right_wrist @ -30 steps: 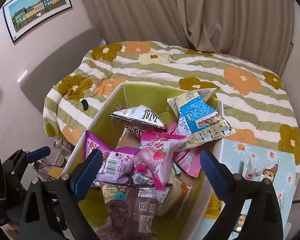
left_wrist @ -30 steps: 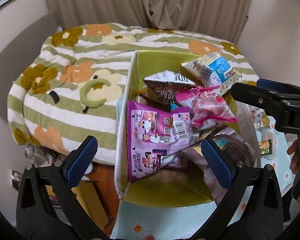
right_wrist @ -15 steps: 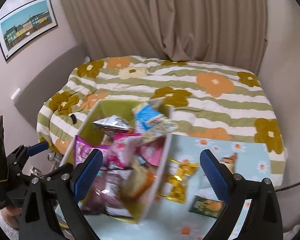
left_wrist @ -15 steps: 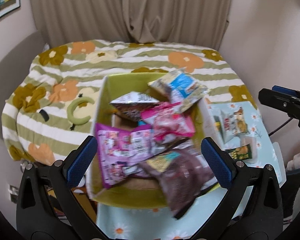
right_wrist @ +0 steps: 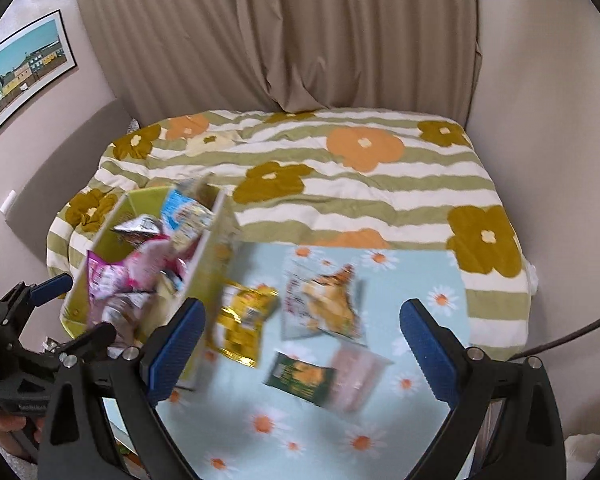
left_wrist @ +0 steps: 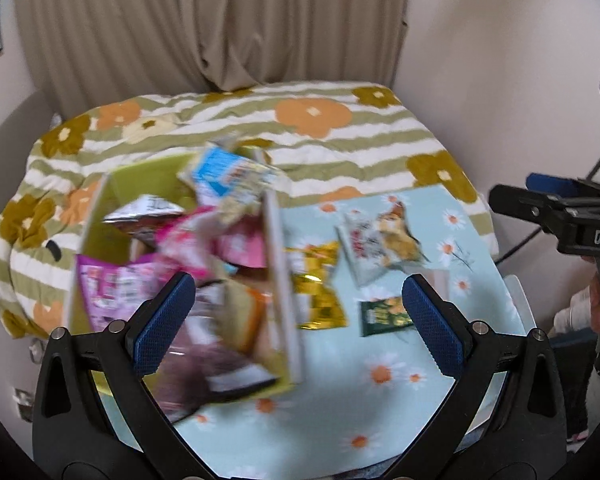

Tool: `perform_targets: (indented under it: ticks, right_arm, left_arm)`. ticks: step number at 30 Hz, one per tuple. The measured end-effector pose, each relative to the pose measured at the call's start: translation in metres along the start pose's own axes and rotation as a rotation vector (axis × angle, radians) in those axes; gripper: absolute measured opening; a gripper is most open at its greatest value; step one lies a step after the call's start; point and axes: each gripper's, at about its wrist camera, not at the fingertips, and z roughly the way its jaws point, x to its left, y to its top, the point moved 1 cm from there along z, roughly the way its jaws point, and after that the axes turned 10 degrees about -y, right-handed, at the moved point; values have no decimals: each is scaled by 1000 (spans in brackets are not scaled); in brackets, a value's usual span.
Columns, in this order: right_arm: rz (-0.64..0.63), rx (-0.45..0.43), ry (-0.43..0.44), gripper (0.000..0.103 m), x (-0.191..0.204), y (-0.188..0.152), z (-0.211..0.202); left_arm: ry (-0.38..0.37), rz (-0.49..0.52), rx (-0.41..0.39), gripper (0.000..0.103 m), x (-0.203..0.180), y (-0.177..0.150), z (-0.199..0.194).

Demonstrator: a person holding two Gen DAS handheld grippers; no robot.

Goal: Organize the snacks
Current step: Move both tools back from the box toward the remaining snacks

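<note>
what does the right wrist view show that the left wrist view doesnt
Only the right wrist view shows most of the framed picture on the wall, a pale pink packet beside the dark green packet, and the left hand-held gripper from the side.

Only the left wrist view shows the right hand-held gripper from the side, with a hand below it.

Both show the green box of snacks, the gold packet, the white packet, the dark green packet, the daisy cloth, the flowered quilt and the curtain.
</note>
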Motion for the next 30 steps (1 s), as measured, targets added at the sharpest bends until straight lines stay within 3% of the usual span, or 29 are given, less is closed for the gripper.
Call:
perform_targets:
  ticks: [10, 18, 24, 30]
  right_arm:
    - [-23, 105, 43, 97, -65, -29, 41]
    - [-13, 199, 59, 97, -83, -55, 81]
    - [-4, 265, 54, 97, -77, -77, 114]
    - [17, 319, 47, 97, -70, -93, 138]
  left_arm:
    - [-4, 23, 101, 102, -68, -21, 65]
    - [-1, 114, 219, 102, -75, -49, 112]
    - [19, 236, 332, 88, -70, -67, 157]
    - [19, 347, 376, 88, -74, -75, 187]
